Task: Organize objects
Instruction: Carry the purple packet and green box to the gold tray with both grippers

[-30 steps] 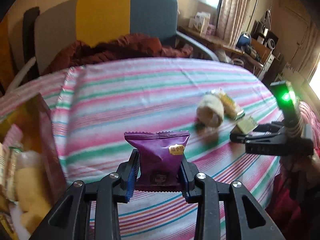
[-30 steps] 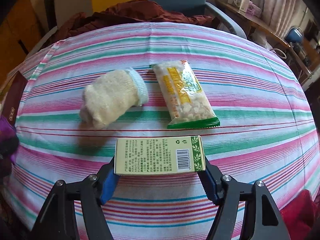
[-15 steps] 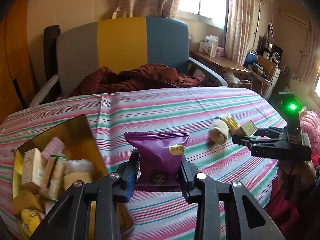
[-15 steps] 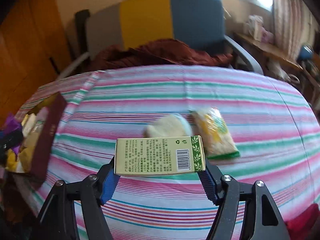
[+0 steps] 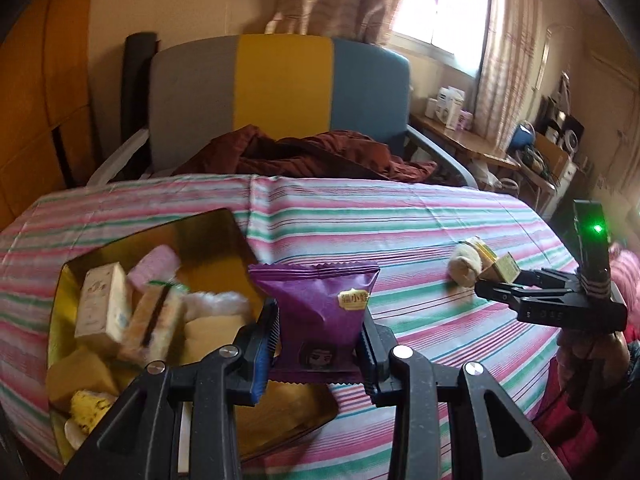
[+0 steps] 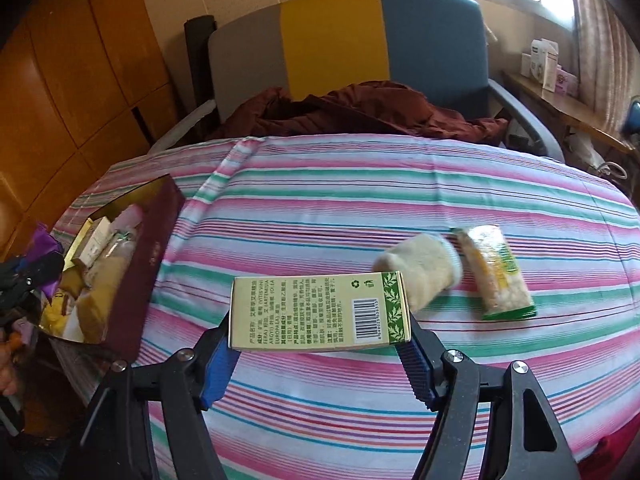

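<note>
My left gripper (image 5: 318,346) is shut on a purple snack packet (image 5: 318,312) and holds it above the right edge of the open gold-lined box (image 5: 208,236), which holds several packets and small boxes. My right gripper (image 6: 320,344) is shut on a pale green carton (image 6: 320,312) and holds it above the striped tablecloth; it also shows in the left wrist view (image 5: 496,286) at the right. A cream fluffy roll (image 6: 420,266) and a green-edged snack bag (image 6: 496,272) lie on the cloth beyond the carton. The box (image 6: 132,264) stands at the left in the right wrist view.
The table (image 6: 360,184) is round with a pink, green and white striped cloth. A grey, yellow and blue chair (image 5: 280,92) with a dark red garment (image 5: 312,156) stands behind it. A cluttered desk (image 5: 480,140) runs along the right wall.
Both grippers have risen and drawn back with their loads. The left one has moved left over the box. The right one has swung left, so the roll and bag now lie to its right.
</note>
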A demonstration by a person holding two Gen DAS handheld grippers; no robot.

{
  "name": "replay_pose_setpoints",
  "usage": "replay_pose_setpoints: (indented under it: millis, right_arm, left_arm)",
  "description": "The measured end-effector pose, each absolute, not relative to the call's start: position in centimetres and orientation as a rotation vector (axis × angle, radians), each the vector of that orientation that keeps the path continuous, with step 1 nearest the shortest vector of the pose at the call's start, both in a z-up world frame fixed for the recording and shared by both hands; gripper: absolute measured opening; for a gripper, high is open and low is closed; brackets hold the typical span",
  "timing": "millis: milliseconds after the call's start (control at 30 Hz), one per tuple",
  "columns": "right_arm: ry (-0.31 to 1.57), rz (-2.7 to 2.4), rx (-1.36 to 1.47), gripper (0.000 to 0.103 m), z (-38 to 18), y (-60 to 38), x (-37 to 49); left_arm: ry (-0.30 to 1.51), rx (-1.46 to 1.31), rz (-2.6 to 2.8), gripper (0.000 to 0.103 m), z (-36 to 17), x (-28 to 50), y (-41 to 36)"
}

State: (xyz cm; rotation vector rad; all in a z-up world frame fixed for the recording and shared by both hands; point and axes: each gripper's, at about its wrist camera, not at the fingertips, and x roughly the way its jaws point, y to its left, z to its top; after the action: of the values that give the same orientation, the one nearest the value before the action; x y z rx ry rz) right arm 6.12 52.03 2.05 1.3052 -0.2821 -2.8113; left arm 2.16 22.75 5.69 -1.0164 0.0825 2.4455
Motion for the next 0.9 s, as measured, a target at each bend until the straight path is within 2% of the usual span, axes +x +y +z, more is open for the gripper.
replay_pose_setpoints:
  millis: [500, 900]
  right_arm:
    - [-0.261, -2.582, 1.114, 0.072, 4.5, 37.9, 3.7]
    - [-0.167, -2.500, 1.104, 0.072, 4.9, 31.6, -0.9]
  left_arm:
    - [-0.237, -1.050, 2.655, 0.036, 6.0, 1.4, 6.9]
    - [-0.288, -1.075, 2.555, 0.036, 5.3, -1.9, 7.9]
